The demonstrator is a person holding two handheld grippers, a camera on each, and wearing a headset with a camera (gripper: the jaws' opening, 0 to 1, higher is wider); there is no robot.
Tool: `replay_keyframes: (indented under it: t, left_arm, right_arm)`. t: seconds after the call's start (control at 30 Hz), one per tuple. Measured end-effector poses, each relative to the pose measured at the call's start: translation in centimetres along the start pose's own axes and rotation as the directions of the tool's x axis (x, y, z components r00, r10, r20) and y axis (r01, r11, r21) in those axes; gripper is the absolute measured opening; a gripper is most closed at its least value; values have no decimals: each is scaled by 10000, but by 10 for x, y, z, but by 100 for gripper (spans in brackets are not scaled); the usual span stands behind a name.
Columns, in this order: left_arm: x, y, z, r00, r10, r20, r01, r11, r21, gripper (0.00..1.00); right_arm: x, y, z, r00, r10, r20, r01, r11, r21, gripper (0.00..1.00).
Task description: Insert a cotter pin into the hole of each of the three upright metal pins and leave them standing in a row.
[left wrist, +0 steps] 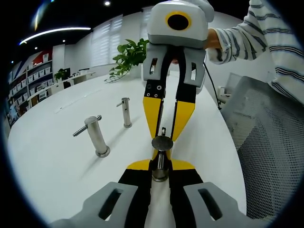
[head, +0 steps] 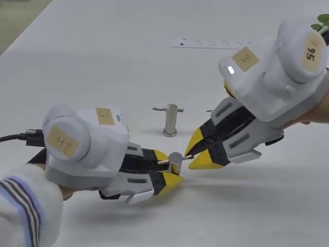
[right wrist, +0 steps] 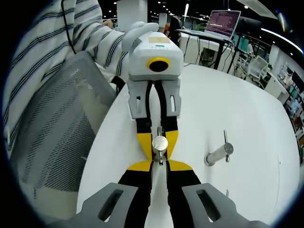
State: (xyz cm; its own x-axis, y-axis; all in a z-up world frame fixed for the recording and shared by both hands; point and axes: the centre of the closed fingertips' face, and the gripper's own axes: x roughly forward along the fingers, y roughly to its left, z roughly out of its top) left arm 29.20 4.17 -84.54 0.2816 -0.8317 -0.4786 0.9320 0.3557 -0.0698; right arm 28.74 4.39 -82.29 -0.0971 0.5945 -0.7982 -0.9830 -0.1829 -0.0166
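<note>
My left gripper (head: 172, 167) lies low on the white table (head: 103, 67), shut around the shaft of a short metal pin (head: 176, 159) (left wrist: 160, 161) with a flat round head. From the upper right my right gripper (head: 191, 157) (right wrist: 160, 164) meets it tip to tip, shut on a thin cotter pin (left wrist: 163, 131) held at the metal pin's head (right wrist: 159, 142). Behind them stands a second metal pin (head: 170, 121) (left wrist: 96, 138) with a cotter pin through its top. A third metal pin (left wrist: 126, 111), farther back, also carries a cotter pin.
A white strip (head: 211, 43) lies at the table's far side beside a green plant (head: 323, 20). A black cable (head: 13, 137) trails from the left gripper. A mesh chair (left wrist: 266, 137) stands by the table edge, with desks and a laptop (right wrist: 223, 21) beyond.
</note>
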Motion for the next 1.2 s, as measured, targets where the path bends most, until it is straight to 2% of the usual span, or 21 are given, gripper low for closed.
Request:
replay_keyframes:
  t: [0.13,0.2,0.3,0.53,0.87,1.07,1.13,1.2]
  left_arm:
    - [0,0,0,9999,7,105,-7,10000,-26,11]
    - [1,-1,0,9999,46,91,-47,9999,104,11]
    - [1,-1,0,9999,15,135,-16,10000,19,11]
    - [2,-1,-1,9999,-25,141,25,10000,38,11]
    - [3,-2,-1,9999,-49,130,49,10000,-11,12]
    - [3,-2,0,9999,-61,136,62,10000,-56,12]
    - [3,-2,-1,9999,-67,128,68,10000,-64,12]
    - [3,-3,-1,9999,-69,106,69,10000,-52,12]
  right_arm:
    - [-6,0,-2,9999,34,149,-41,9990,453,11]
    - [-10,3,-3,9998,20,204,-30,9986,526,10]
    - [-13,-1,-2,9994,-107,336,87,9982,594,9]
    - [-13,-1,10,9974,-153,704,100,9971,753,4]
    - [-14,4,19,9970,-84,775,40,9984,565,4]
    - [-18,0,13,9975,-376,599,343,9979,550,4]
    - [-18,-3,7,9983,-333,473,306,9980,556,4]
    - [-18,1,6,9988,-255,406,231,9981,576,4]
